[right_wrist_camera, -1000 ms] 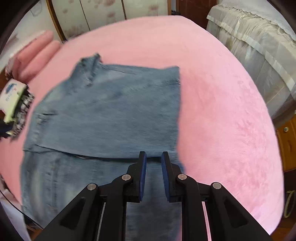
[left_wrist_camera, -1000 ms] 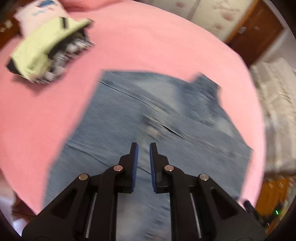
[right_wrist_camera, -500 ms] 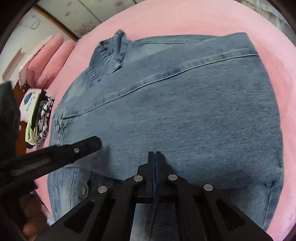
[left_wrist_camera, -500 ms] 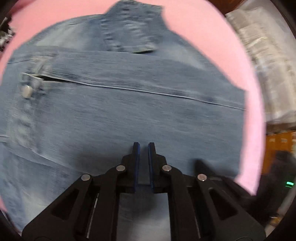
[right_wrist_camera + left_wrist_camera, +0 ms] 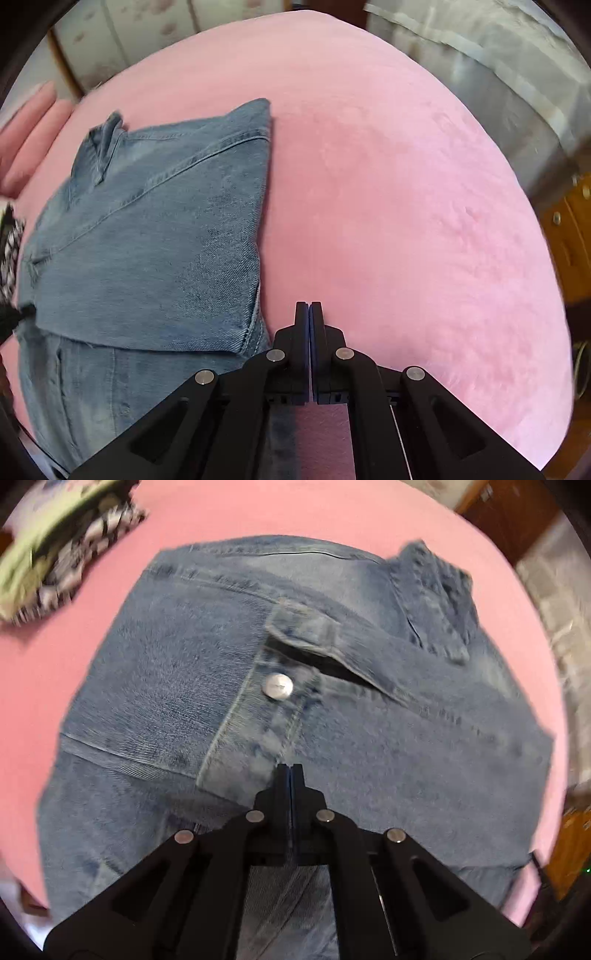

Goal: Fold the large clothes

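Observation:
A blue denim jacket (image 5: 177, 686) lies partly folded on the pink blanket (image 5: 295, 513), with a metal button (image 5: 279, 686) and the collar (image 5: 436, 598) showing. My left gripper (image 5: 290, 766) hovers low over the jacket just below the button. Its jaws are closing and meet tip to tip, with no cloth seen between them. In the right wrist view the jacket (image 5: 155, 240) fills the left side. My right gripper (image 5: 309, 303) is shut and empty over the bare blanket (image 5: 406, 221), just right of the jacket's side edge.
A stack of folded clothes (image 5: 55, 554) sits at the blanket's far left. Pink pillows (image 5: 26, 147) lie beyond the jacket. A white-covered bed (image 5: 480, 55) and wooden furniture (image 5: 569, 236) stand to the right. Wardrobe doors (image 5: 147, 37) stand behind.
Both grippers have gone from slightly open to shut. The left one has sunk closer to the denim near the button. The right one has shifted from over the jacket to the blanket beside its edge.

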`<state>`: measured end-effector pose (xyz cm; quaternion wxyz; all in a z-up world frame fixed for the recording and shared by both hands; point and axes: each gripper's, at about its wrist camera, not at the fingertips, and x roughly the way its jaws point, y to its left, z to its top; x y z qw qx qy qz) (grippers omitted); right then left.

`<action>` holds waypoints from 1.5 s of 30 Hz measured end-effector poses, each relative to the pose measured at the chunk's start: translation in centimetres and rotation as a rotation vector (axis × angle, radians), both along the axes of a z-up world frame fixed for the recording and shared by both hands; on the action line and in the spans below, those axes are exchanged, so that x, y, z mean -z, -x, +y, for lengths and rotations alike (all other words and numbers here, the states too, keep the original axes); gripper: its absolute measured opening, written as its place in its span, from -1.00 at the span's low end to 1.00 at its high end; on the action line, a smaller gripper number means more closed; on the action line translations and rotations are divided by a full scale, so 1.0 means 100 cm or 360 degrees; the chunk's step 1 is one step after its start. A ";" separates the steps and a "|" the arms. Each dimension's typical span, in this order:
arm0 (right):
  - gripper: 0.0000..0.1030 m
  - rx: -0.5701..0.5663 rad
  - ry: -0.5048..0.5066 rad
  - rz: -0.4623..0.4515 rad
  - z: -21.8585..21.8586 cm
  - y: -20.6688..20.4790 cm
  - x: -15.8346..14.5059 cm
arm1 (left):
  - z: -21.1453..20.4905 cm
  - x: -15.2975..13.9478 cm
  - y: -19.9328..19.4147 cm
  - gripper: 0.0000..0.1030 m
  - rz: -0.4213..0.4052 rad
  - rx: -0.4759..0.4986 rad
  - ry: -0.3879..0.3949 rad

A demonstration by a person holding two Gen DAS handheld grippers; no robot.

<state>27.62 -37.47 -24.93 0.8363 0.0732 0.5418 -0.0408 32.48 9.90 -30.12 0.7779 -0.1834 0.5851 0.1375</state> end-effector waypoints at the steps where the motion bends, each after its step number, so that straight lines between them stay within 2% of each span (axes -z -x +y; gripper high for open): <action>1: -0.98 0.0011 -0.0030 -0.0043 0.005 0.000 -0.004 | -0.007 -0.006 -0.004 -0.98 -0.0006 0.0021 0.0001; 4: -0.98 -0.0053 -0.0152 -0.0185 0.035 -0.007 -0.019 | -0.033 -0.029 -0.003 -0.98 -0.0074 0.0108 0.0150; 7: -0.98 -0.0292 -0.0320 -0.0202 0.080 -0.021 -0.018 | -0.066 -0.041 -0.013 -0.98 -0.0132 0.0281 0.0252; 9: -0.98 -0.0450 -0.0407 -0.0182 0.112 -0.031 -0.011 | -0.087 -0.045 -0.025 -0.98 -0.0152 0.0386 0.0247; 11: -0.98 -0.0501 -0.0468 -0.0146 0.130 -0.041 0.001 | -0.101 -0.042 -0.040 -0.98 -0.0158 0.0428 0.0228; 14: -0.98 -0.0527 -0.0554 -0.0025 0.143 -0.060 0.023 | -0.110 -0.031 -0.063 -0.98 -0.0144 0.0430 0.0204; 17: -0.98 -0.0551 -0.0536 -0.0058 0.147 -0.086 0.030 | -0.104 -0.019 -0.084 -0.98 -0.0128 0.0380 0.0175; 21: -0.98 -0.0474 -0.0416 -0.0166 0.124 -0.123 0.024 | -0.082 -0.012 -0.105 -0.98 -0.0085 0.0325 0.0054; 24: -0.98 -0.0324 -0.0306 -0.0233 0.085 -0.148 0.016 | -0.060 -0.019 -0.111 -0.98 -0.0110 0.0320 -0.0085; 26: -0.98 -0.0187 -0.0277 -0.0261 0.051 -0.162 0.013 | -0.042 -0.020 -0.113 -0.98 -0.0116 0.0290 -0.0109; 29: -0.98 -0.0009 -0.0305 -0.0256 0.006 -0.176 0.015 | -0.016 -0.015 -0.119 -0.98 -0.0106 0.0240 -0.0210; 31: -0.98 0.0010 -0.0428 -0.0213 -0.010 -0.180 0.021 | -0.007 -0.011 -0.122 -0.98 -0.0092 0.0233 -0.0330; 32: -0.98 0.0001 -0.0470 -0.0188 -0.014 -0.181 0.024 | -0.002 -0.007 -0.123 -0.98 -0.0091 0.0238 -0.0334; 34: -0.98 -0.0056 -0.0437 -0.0164 -0.014 -0.176 0.025 | 0.004 0.003 -0.125 -0.98 -0.0062 0.0240 -0.0282; 37: -0.98 -0.0129 -0.0383 -0.0124 -0.009 -0.166 0.025 | 0.001 0.004 -0.126 -0.98 -0.0045 0.0265 -0.0332; 42: -0.97 -0.0078 -0.0512 -0.0016 -0.009 -0.123 0.031 | 0.004 0.000 -0.115 -0.98 -0.0038 0.0228 -0.0302; 45: -0.97 -0.0016 -0.0580 0.0081 -0.012 -0.092 0.040 | 0.003 -0.005 -0.097 -0.98 -0.0044 0.0267 -0.0294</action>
